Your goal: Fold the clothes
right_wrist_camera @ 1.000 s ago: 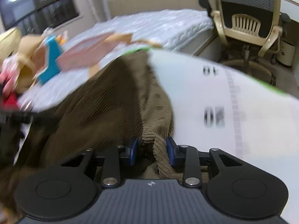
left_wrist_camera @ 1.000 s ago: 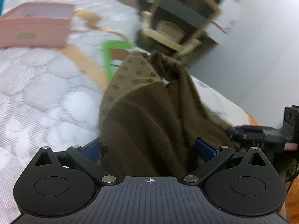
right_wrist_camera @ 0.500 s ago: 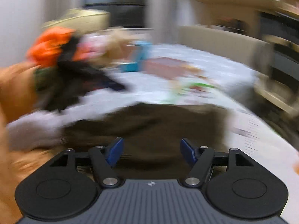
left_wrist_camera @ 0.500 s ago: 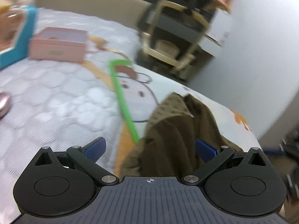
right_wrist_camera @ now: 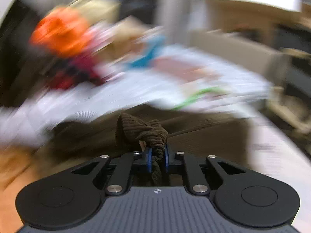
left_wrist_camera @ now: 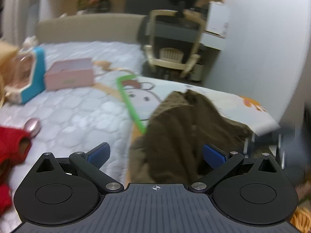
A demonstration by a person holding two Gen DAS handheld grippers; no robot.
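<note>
A brown corduroy garment (left_wrist_camera: 180,132) lies bunched on the bed's near right corner, over a cartoon-print mat (left_wrist_camera: 196,95). My left gripper (left_wrist_camera: 155,153) hovers open just above its near edge, the blue pads wide apart with cloth below them. In the right wrist view the same brown garment (right_wrist_camera: 204,134) spreads out ahead. My right gripper (right_wrist_camera: 157,156) is shut on a bunched fold of it (right_wrist_camera: 140,130), which sticks up between the blue pads. The right wrist view is heavily motion-blurred.
On the quilted white bed (left_wrist_camera: 73,116) sit a pink box (left_wrist_camera: 69,75), a blue-edged toy box (left_wrist_camera: 36,75), a small pink object (left_wrist_camera: 33,126) and red cloth (left_wrist_camera: 11,145). A beige chair (left_wrist_camera: 171,54) stands beyond the bed. A blurred pile of orange and red clothes (right_wrist_camera: 62,38) lies far left.
My left gripper has drawn back and up from the garment and stays open. My right gripper opened half a second ago and has now shut on a fold of the brown cloth while swinging.
</note>
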